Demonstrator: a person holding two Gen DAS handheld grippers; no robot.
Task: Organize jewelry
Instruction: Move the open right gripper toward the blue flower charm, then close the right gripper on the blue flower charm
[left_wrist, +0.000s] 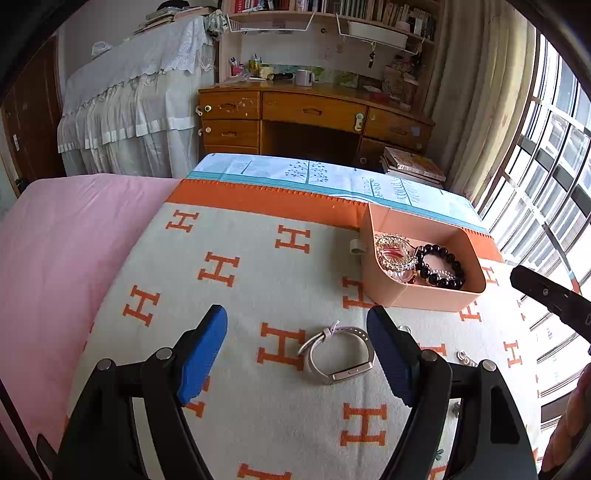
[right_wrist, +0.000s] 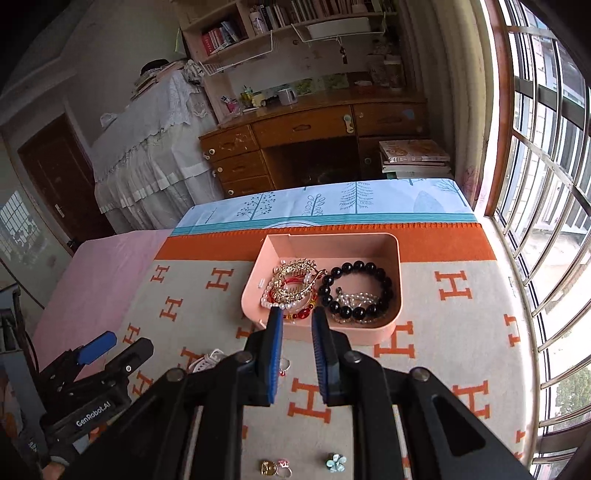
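Two hand-held grippers hover over the blanket-covered bed. The left hand-held gripper (left_wrist: 297, 347) stands wide open around the pale smart band (left_wrist: 338, 350), not touching it. The right hand-held gripper (right_wrist: 297, 319) is nearly closed and empty, near the peach plastic tray (right_wrist: 395, 258) of glossy beads. The band's smooth, springy loop could slip sideways if pinched off-centre.

ring (right_wrist: 283, 366) half hidden behind right finger, watch strap (right_wrist: 207, 360) mostly hidden

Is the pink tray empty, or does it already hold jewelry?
Not empty. The pink tray holds a black bead bracelet, a gold ornament and pearl strands, while a watch lies outside on the blanket.
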